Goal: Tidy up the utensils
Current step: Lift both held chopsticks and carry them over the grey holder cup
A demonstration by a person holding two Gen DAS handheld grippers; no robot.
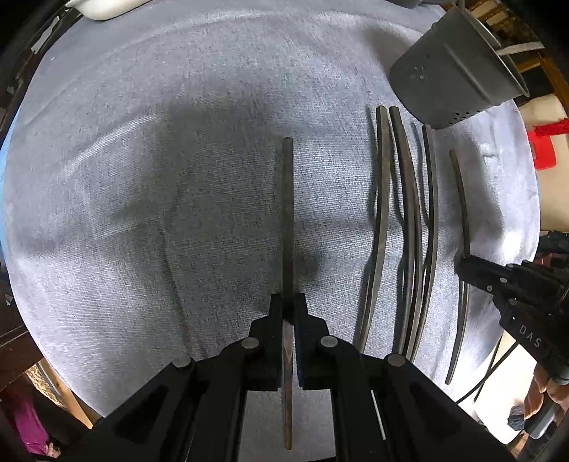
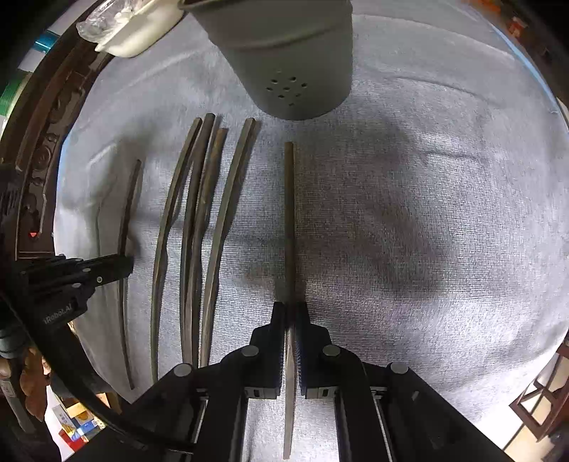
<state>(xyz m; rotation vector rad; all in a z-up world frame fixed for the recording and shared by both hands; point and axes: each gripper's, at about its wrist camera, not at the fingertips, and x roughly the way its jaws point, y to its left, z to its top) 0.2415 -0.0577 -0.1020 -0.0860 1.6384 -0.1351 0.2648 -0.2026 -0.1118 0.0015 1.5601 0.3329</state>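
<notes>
Each gripper is shut on one dark wooden chopstick. My left gripper (image 1: pixel 288 302) holds a chopstick (image 1: pixel 287 213) pointing forward over the grey cloth; it shows at the left in the right wrist view (image 2: pixel 121 264). My right gripper (image 2: pixel 290 311) holds a chopstick (image 2: pixel 290 220) likewise; it shows at the right in the left wrist view (image 1: pixel 462 266). Several more chopsticks (image 1: pixel 405 220) (image 2: pixel 199 231) lie side by side on the cloth between the two grippers. A grey perforated utensil holder (image 1: pixel 458 71) (image 2: pixel 284 57) stands beyond them.
A grey cloth (image 1: pixel 177 177) (image 2: pixel 426 213) covers the table. A white dish (image 2: pixel 135 32) sits at the far left edge, also in the left wrist view (image 1: pixel 103 9). Red objects (image 1: pixel 544 149) lie off the table to the right.
</notes>
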